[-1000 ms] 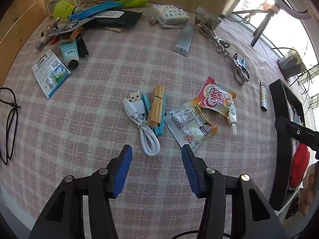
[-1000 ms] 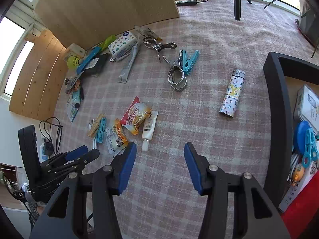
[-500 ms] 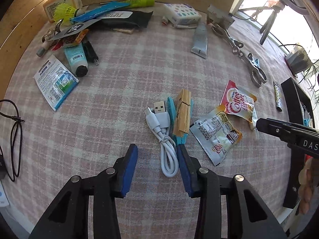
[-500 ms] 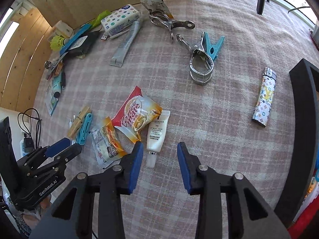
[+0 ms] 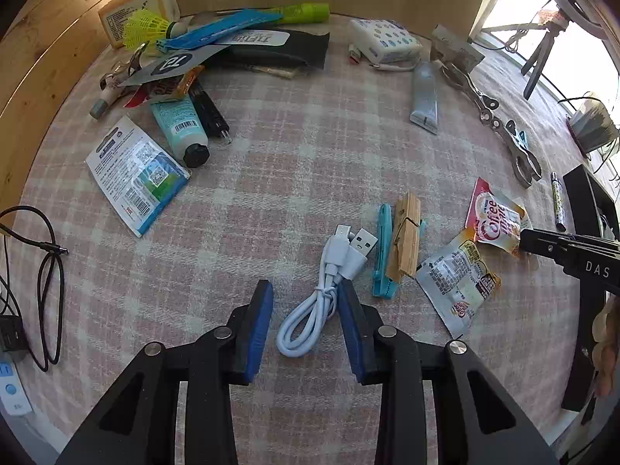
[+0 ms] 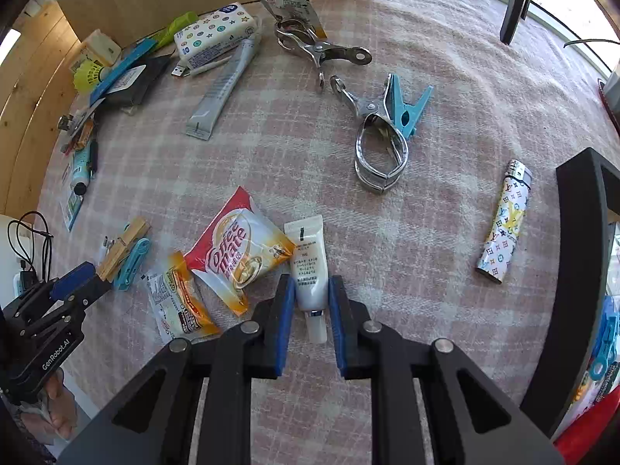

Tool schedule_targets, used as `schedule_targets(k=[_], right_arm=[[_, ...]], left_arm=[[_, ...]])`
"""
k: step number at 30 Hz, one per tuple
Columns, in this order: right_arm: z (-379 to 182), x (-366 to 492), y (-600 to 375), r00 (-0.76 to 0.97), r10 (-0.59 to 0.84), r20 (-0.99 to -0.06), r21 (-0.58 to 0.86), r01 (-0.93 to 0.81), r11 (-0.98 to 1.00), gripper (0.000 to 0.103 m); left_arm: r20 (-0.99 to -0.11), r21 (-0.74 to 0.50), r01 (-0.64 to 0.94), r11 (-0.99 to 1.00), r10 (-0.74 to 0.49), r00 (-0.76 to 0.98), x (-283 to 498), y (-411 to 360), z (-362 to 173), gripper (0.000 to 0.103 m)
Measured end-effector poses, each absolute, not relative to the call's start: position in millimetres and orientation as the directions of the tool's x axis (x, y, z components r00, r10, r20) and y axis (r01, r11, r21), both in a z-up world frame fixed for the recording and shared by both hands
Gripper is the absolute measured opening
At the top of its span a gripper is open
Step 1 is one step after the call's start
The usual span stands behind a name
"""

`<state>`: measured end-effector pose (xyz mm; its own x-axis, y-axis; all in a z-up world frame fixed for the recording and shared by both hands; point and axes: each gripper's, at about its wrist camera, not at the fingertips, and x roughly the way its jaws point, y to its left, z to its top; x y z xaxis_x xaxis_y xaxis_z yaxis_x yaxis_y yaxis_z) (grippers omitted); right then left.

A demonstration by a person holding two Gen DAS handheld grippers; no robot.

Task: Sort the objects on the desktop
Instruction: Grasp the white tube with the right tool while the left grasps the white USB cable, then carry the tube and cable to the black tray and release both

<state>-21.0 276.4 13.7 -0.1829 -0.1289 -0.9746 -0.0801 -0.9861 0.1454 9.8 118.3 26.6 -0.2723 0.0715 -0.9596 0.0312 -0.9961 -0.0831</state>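
The checked surface (image 5: 294, 178) is crowded with clutter, the black tray (image 6: 581, 232) at its right edge. Both my tools have dropped and narrowed in the last second. My left tool (image 5: 306, 325) is open, now straddling the white cable (image 5: 314, 310), not yet pinching. My right tool (image 6: 309, 321) has its pads just beside the small white tube (image 6: 310, 267), seemingly about to clamp, so two pickups are next

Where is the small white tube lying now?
In the right wrist view, the white tube lies on the checked cloth, between the right gripper pads, just right of the Coffee-mate sachet.
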Motion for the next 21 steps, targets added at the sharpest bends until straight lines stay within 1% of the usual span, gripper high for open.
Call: schedule_targets(k=[4,6,7,8,9,15,21], right_arm=[[15,-33,269,-0.171,-0.108,-0.979,0.119,-0.059,-0.991,0.019],[16,-37,268,-0.170,-0.110,-0.979,0.121,-0.057,-0.991,0.019],[16,-39,268,-0.169,-0.116,-0.979,0.127,-0.056,-0.990,0.018],[17,-40,269,-0.169,-0.126,-0.978,0.138,-0.058,-0.989,0.017],[17,-43,269,-0.169,-0.138,-0.976,0.150,-0.062,-0.987,0.017],[21,-29,286,-0.186,-0.174,-0.967,0.192,-0.082,-0.978,0.014],[36,-16,298,-0.230,-0.193,-0.954,0.218,-0.091,-0.972,0.013]], left_arm=[[-0.960,-0.048,-0.011,-0.999,0.049,-0.277,2,130,27,0.031],[-0.959,-0.051,-0.016,-0.999,0.054,-0.279,0,132,27,0.028],[-0.958,-0.059,-0.012,-0.998,0.060,-0.280,-2,134,27,0.019],[-0.959,-0.072,-0.009,-0.997,0.071,-0.274,-3,133,27,0.015],[-0.959,-0.084,-0.001,-0.996,0.081,-0.273,-19,138,25,0.015],[-0.955,-0.119,0.051,-0.992,0.101,-0.280,-16,127,27,0.014],[-0.944,-0.135,0.064,-0.989,0.109,-0.310,-10,124,42,0.014]])
